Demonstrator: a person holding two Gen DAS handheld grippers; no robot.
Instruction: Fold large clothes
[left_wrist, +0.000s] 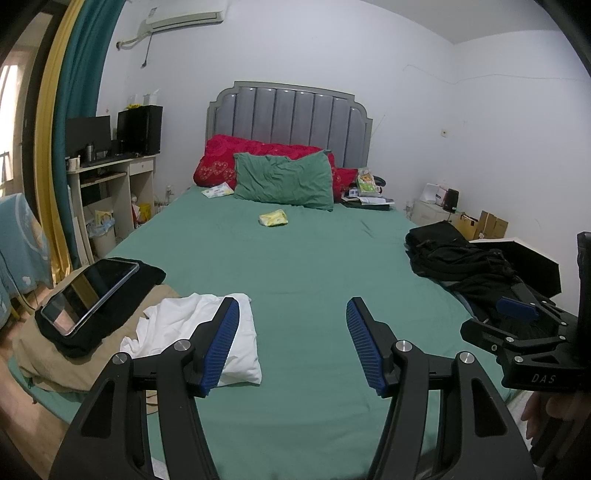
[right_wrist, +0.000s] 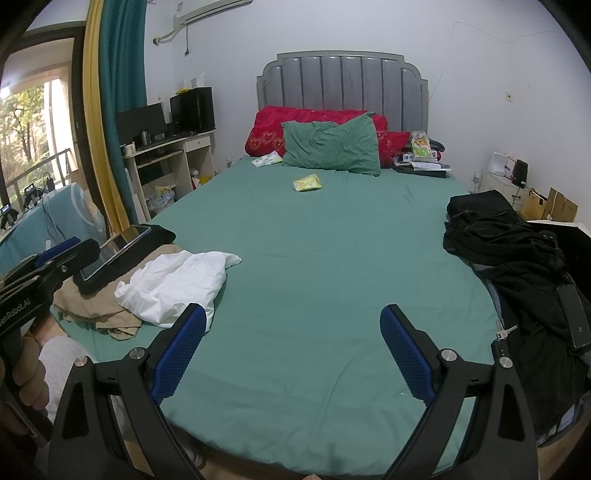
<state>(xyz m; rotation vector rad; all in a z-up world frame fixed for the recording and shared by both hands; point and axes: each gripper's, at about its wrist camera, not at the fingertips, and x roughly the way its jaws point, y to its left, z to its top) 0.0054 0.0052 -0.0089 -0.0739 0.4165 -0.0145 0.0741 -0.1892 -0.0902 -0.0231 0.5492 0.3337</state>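
Note:
A crumpled white garment lies on the green bed sheet at the left, partly over a tan garment; it also shows in the right wrist view. A pile of black clothes lies at the right edge, also in the right wrist view. My left gripper is open and empty above the sheet, just right of the white garment. My right gripper is open and empty above the bare sheet. The right gripper also shows at the right of the left wrist view.
A tablet rests on a black garment at the left. A green pillow, red pillows and a yellow packet lie near the headboard. A phone and keys lie on the black clothes. A desk stands left.

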